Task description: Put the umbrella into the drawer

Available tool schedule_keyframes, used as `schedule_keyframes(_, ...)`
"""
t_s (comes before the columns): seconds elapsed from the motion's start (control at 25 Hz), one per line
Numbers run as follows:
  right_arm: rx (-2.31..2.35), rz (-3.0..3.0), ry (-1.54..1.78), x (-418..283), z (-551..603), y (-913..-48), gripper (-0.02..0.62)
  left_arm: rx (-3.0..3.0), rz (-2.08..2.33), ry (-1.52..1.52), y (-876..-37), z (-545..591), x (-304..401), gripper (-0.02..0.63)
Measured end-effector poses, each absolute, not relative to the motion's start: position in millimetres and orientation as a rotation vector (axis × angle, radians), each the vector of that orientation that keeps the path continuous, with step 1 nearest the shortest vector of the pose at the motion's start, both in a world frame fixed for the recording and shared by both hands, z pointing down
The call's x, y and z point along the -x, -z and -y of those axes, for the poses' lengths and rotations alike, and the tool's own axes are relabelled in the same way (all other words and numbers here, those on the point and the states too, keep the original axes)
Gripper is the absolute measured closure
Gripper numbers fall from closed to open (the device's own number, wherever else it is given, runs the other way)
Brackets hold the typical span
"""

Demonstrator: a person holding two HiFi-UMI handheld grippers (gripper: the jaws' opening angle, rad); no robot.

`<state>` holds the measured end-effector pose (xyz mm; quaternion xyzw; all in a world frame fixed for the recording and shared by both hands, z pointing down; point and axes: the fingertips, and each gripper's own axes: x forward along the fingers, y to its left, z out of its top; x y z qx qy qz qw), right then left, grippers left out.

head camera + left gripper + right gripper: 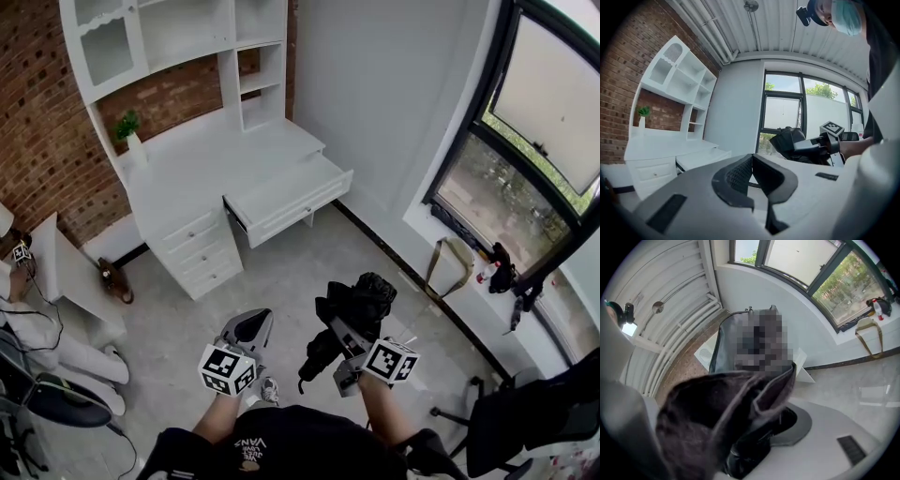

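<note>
A black folded umbrella is held level in front of me, above the floor, with my right gripper shut on it. In the right gripper view the umbrella's fabric fills the gap and hides one finger; the other finger shows beside it. My left gripper hangs to the left of the umbrella with its tips together and nothing between them. The white desk stands ahead against the brick wall. Its wide drawer is pulled out and open. The drawer lies well beyond both grippers.
A small potted plant stands on the desk's left. A drawer stack sits under the desk. A black chair is at the right, more chairs at the left. A window sill with items runs along the right wall.
</note>
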<state>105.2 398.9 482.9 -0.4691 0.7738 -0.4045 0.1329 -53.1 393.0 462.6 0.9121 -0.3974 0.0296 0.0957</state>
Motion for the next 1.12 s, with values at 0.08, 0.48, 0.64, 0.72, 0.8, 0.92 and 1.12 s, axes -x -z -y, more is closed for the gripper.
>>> schedule_keyframes(0.08, 1.381, -2.219, 1.172, -95.6, -380.4, -485.7, 0.357, -2.718, 1.148, -0.098, -463.4, -372.7, 63.2, 0.598)
schedule_keyframes(0.48, 1.477, -2.106, 1.150, -62.6, -314.4, -489.5, 0.357, -2.760, 1.033, -0.132, -469.3, -294.1, 103.6, 0.598)
schedule_keyframes(0.64, 1.500, -2.091, 1.172, -60.4, -294.1, -492.8, 0.357, -2.731, 1.028, -0.119, -477.6, -270.6, 108.5, 0.598)
schedule_keyframes(0.72, 1.509, -2.093, 1.176, -64.0, -280.0, -494.6, 0.357, -2.721, 1.031, -0.118, -480.6, -257.5, 107.1, 0.598)
schedule_keyframes(0.8, 1.516, -2.097, 1.181, -69.7, -263.1, -497.5, 0.357, -2.712, 1.040, -0.122, -483.2, -243.0, 104.8, 0.598)
schedule_keyframes(0.92, 1.499, -2.096, 1.195, -76.7, -234.2, -502.3, 0.357, -2.701, 1.065, -0.130, -486.8, -218.7, 101.0, 0.598)
schedule_keyframes(1.12, 1.467, -2.100, 1.221, -95.7, -185.2, -504.1, 0.357, -2.702, 1.095, -0.141, -483.1, -172.4, 81.3, 0.598)
